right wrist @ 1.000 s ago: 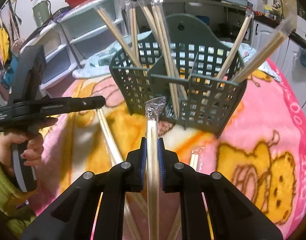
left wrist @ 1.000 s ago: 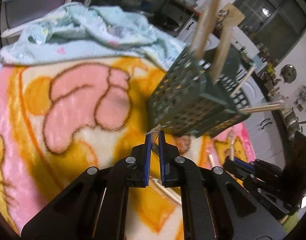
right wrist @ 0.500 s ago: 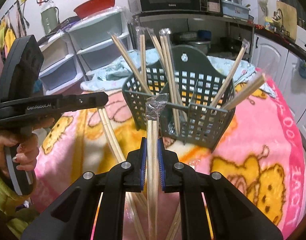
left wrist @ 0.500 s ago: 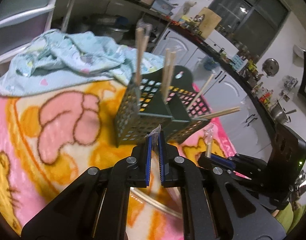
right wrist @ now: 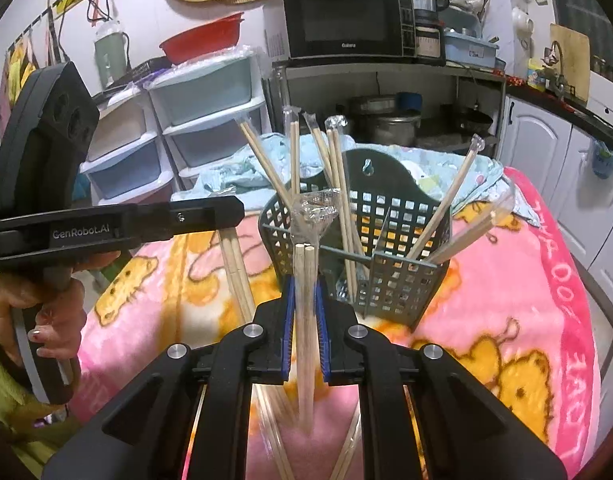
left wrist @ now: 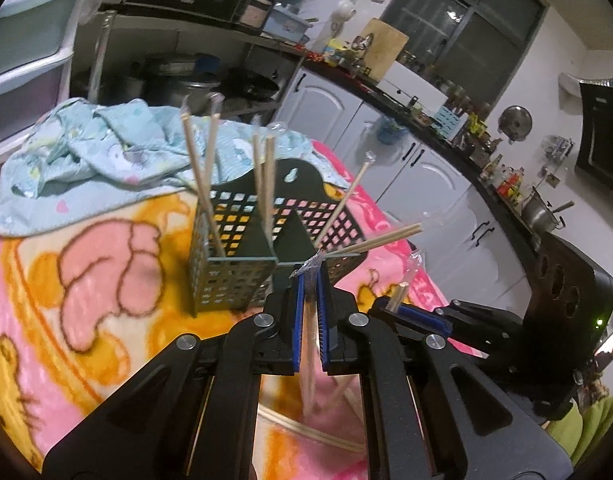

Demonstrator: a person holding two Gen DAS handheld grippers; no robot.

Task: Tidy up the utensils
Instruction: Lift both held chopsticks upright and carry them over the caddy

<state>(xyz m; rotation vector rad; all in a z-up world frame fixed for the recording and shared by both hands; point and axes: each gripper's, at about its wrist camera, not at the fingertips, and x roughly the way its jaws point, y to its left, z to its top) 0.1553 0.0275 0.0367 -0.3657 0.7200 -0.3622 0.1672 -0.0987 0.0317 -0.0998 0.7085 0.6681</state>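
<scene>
Two wrapped chopstick pairs are pinched, one in each gripper; we should steer tips over the slotted basket at frame centre — lower steeply, avoiding standing sticks.

Lower ends of wrapped chopsticks blurred; person's hand partly cut off.

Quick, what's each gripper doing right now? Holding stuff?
Left gripper: closed on a wrapped chopstick pair.
Right gripper: closed on another wrapped chopstick pair.
</scene>
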